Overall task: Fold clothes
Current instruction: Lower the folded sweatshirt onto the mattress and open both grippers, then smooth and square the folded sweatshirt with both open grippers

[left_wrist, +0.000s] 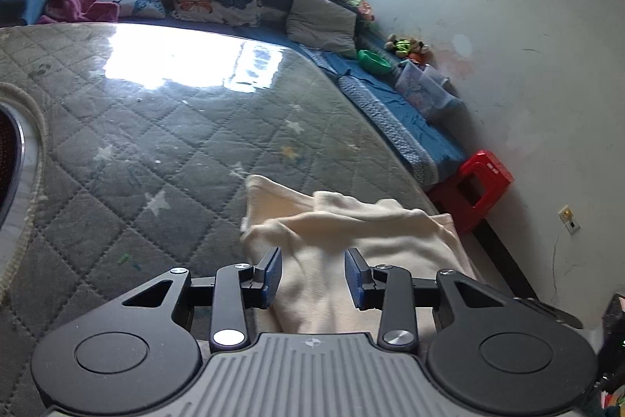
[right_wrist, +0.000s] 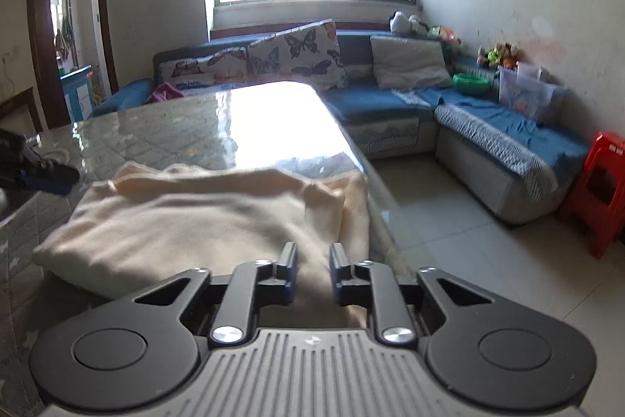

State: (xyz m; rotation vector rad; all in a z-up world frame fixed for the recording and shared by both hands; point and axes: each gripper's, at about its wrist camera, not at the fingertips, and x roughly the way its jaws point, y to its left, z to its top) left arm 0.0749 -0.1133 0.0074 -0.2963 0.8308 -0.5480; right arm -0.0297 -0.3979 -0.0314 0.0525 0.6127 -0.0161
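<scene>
Nearest to me, my left gripper (left_wrist: 312, 278) has its fingers spread wide with cream cloth showing between them, pinching nothing that I can confirm; I cannot tell whether the pads touch the fabric or hang just above it. My right gripper (right_wrist: 313, 270) has its fingers spread too, though less widely, over the near right part of the same cloth. The cream garment (right_wrist: 218, 217) lies in layers on the quilt-patterned, glossy worktop (left_wrist: 164, 127), close to its right edge, with its right side running along that edge above the tiled floor (right_wrist: 468, 253). Its long axis, as I judge it from the right wrist view, runs left to right across my line of sight, and a rumpled upper layer ridges along its far side. Which end is collar or hem I cannot make out. Risks from here: the surface looks slick, so a one-sided pull could slide the whole bundle toward the edge and off; closing on the top layer alone would peel the stack apart instead of moving it; the far ridge may set a crooked crease. The layered lie fits either a half-made fold or a finished one. Beyond, a blue sofa (right_wrist: 390, 104) stands under the window.
</scene>
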